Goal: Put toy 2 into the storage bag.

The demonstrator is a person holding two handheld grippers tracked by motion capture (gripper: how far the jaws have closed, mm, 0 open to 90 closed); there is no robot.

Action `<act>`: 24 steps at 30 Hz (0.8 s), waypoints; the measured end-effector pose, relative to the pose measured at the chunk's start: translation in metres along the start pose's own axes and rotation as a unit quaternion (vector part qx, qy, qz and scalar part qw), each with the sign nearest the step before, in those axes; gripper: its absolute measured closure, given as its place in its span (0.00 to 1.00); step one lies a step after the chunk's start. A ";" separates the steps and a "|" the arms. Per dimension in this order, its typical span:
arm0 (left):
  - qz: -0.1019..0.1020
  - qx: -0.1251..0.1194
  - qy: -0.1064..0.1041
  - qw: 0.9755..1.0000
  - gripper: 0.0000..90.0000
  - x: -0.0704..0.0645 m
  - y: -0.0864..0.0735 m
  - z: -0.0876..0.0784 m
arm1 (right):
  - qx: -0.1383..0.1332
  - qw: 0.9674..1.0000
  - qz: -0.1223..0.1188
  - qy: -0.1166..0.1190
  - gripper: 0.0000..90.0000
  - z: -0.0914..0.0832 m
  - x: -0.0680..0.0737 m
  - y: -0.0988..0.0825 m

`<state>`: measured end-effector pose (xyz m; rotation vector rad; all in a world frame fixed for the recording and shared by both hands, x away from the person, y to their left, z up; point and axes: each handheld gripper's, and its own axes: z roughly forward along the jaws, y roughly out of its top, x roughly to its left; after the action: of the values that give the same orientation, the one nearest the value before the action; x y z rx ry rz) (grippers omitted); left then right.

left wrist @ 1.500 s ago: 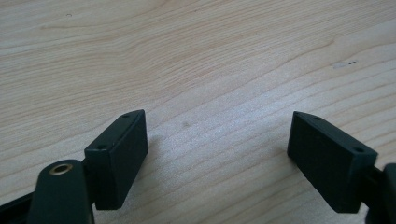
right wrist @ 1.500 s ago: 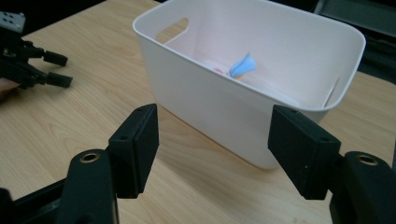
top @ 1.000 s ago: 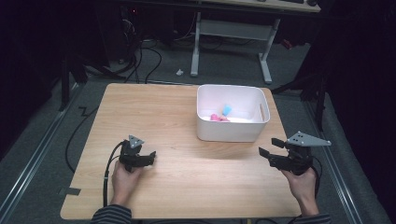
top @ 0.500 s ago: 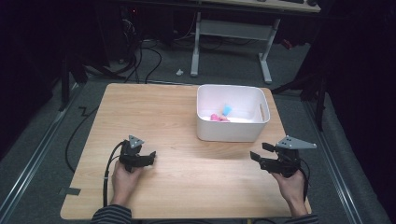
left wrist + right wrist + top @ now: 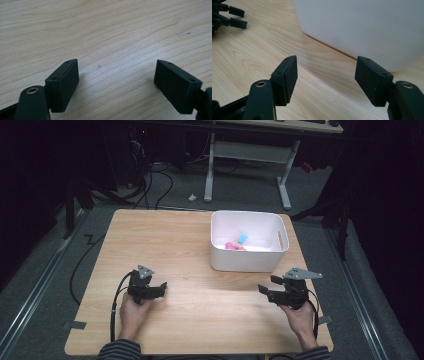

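Bin (image 5: 248, 259) lies just far-left of right gripper (image 5: 267, 293), the nearer one; both grippers gape, empty

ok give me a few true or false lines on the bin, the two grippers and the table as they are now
1. The left gripper has its jaws open with nothing between them. True.
2. The white bin stands at the table's left edge. False: it stands on the right half of the wooden table, toward the far side.
3. The right gripper is clamped on the bin's wall. False: its jaws are open and apart from the bin.
4. Small pink and blue items lie inside the bin. True.
5. Both grippers are low over the table's near part. True.
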<state>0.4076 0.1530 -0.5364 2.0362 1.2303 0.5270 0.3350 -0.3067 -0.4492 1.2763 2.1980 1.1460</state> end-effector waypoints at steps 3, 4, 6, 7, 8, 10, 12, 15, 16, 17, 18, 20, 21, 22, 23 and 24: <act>0.000 0.000 0.000 1.000 0.22 0.000 0.000 0.000 | 0.007 1.000 0.001 -0.002 0.39 0.006 -0.001 -0.003; 0.000 0.000 0.000 1.000 0.22 0.000 0.000 0.000 | 0.008 1.000 0.001 -0.002 0.39 0.007 -0.002 -0.004; 0.000 0.000 -0.001 1.000 0.22 0.000 0.000 0.000 | 0.013 1.000 0.003 -0.004 0.39 0.010 -0.003 -0.006; 0.000 0.000 -0.001 1.000 0.22 0.000 0.000 0.000 | 0.018 1.000 0.005 -0.008 0.39 0.012 -0.004 -0.008; 0.000 0.000 -0.002 1.000 0.23 0.000 0.000 0.000 | 0.020 1.000 0.003 -0.011 0.39 0.014 -0.005 -0.009; 0.000 0.000 -0.002 1.000 0.23 0.000 0.000 0.000 | 0.023 1.000 0.006 -0.012 0.39 0.017 -0.006 -0.011; 0.000 0.000 -0.002 1.000 0.23 0.000 0.000 0.000 | 0.030 0.999 0.008 -0.013 0.39 0.020 -0.008 -0.013; 0.000 0.000 -0.002 1.000 0.23 0.000 0.000 0.000 | 0.036 0.999 0.008 -0.017 0.39 0.026 -0.010 -0.016; 0.000 0.000 -0.002 1.000 0.23 0.000 0.000 0.000 | 0.037 0.999 0.007 -0.017 0.39 0.027 -0.011 -0.017; 0.000 0.000 -0.002 1.000 0.23 0.000 0.000 0.000 | 0.038 0.999 0.008 -0.018 0.39 0.028 -0.011 -0.017; 0.000 0.000 -0.002 1.000 0.23 0.000 0.000 0.000 | 0.039 0.999 0.009 -0.019 0.39 0.029 -0.012 -0.018; 0.000 0.000 -0.002 1.000 0.23 0.000 0.000 0.000 | 0.040 0.999 0.013 -0.020 0.39 0.031 -0.013 -0.019; 0.000 0.000 -0.002 1.000 0.23 0.000 0.000 0.000 | 0.041 0.999 0.014 -0.021 0.39 0.032 -0.014 -0.020; 0.000 0.000 -0.002 1.000 0.23 0.000 0.000 0.000 | 0.044 0.999 0.015 -0.022 0.39 0.033 -0.015 -0.021; 0.000 0.000 -0.002 1.000 0.23 0.000 0.000 0.000 | 0.046 0.999 0.014 -0.023 0.39 0.035 -0.015 -0.021; 0.000 0.000 -0.002 1.000 0.23 0.000 0.000 0.000 | 0.047 0.999 0.011 -0.026 0.40 0.036 -0.016 -0.021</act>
<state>0.4073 0.1532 -0.5364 2.0361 1.2265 0.5228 0.3545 -0.3087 -0.4894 1.3566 2.2286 1.0173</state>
